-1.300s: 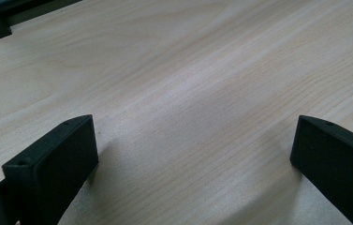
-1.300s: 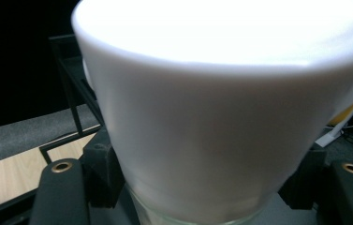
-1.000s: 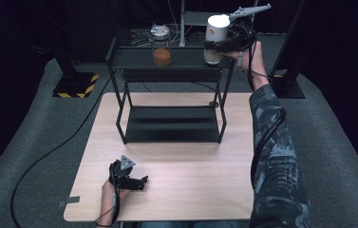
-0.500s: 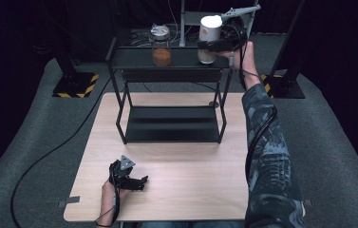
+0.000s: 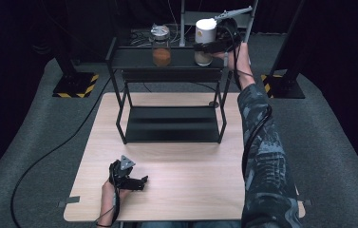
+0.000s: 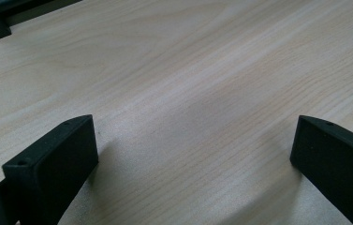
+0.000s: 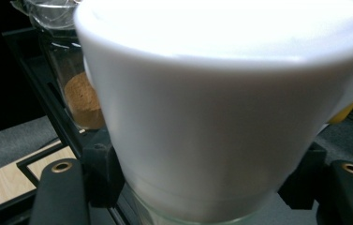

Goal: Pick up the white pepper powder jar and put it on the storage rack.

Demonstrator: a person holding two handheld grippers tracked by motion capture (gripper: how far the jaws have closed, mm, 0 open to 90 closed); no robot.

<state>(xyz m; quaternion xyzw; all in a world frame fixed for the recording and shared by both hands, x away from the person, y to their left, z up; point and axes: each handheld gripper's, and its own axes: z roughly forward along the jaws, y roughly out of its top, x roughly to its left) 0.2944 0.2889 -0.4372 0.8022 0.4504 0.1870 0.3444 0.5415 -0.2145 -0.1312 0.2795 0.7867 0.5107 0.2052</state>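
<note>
A glass jar with a tall white lid (image 5: 204, 33) is at the right end of the black rack's top shelf (image 5: 134, 57), with my right gripper (image 5: 211, 46) shut on it from the right. In the right gripper view the white-lidded jar (image 7: 211, 108) sits squeezed between the two pads of the right gripper (image 7: 202, 187); I cannot tell whether its base touches the shelf. A second jar with orange-brown powder (image 5: 161, 46) stands on the same shelf to its left, also seen as the powder jar (image 7: 83, 101). My left gripper (image 5: 141, 182) rests open on the wooden table (image 5: 191, 171), and nothing lies between the left gripper (image 6: 193, 140) jaws.
The rack has a lower black shelf (image 5: 172, 124) resting on the table's far half. Black stand bases with yellow-black tape (image 5: 74, 85) are on the grey floor on both sides. A cable (image 5: 48, 156) runs across the floor at left.
My right gripper has carried the white-lidded jar leftward and a little lower, toward the powder jar. The left gripper has stayed in place.
</note>
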